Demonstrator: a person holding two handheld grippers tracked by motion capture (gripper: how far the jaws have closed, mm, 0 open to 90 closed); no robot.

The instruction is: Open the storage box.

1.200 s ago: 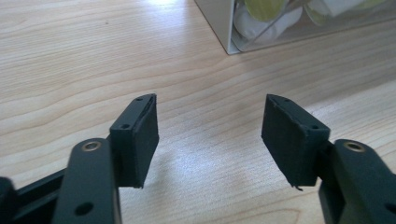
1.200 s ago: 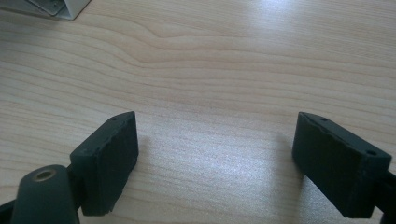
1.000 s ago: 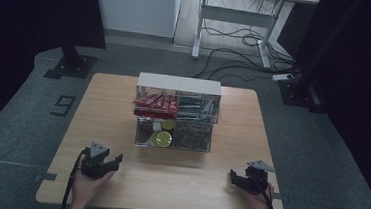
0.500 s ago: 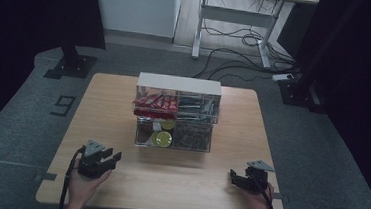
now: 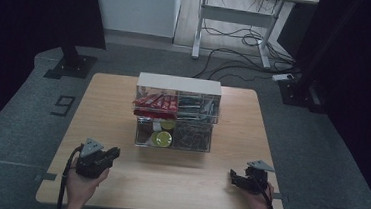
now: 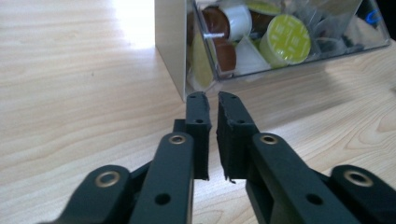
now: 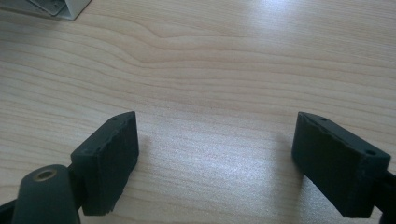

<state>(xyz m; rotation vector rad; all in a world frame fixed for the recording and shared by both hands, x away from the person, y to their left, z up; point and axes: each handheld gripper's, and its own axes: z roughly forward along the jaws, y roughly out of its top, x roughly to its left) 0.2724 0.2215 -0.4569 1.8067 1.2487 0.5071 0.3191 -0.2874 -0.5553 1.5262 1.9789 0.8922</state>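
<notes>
From up high, I see a wooden table (image 5: 167,183) with a clear box with drawers (image 5: 176,113) in the middle. Its top drawer has red packets (image 5: 154,102) in it, and the lower one has a yellow-green round pod (image 5: 161,138). My left gripper (image 5: 105,157) sits near the front left edge, and my right gripper (image 5: 237,179) sits near the front right. Both are well apart from the box. Along my left gripper (image 6: 212,105), my jaws are almost closed with just a thin gap, holding nothing, and the pods (image 6: 285,39) sit just ahead. Along my right gripper (image 7: 215,140), my jaws are wide apart over bare wood.
</notes>
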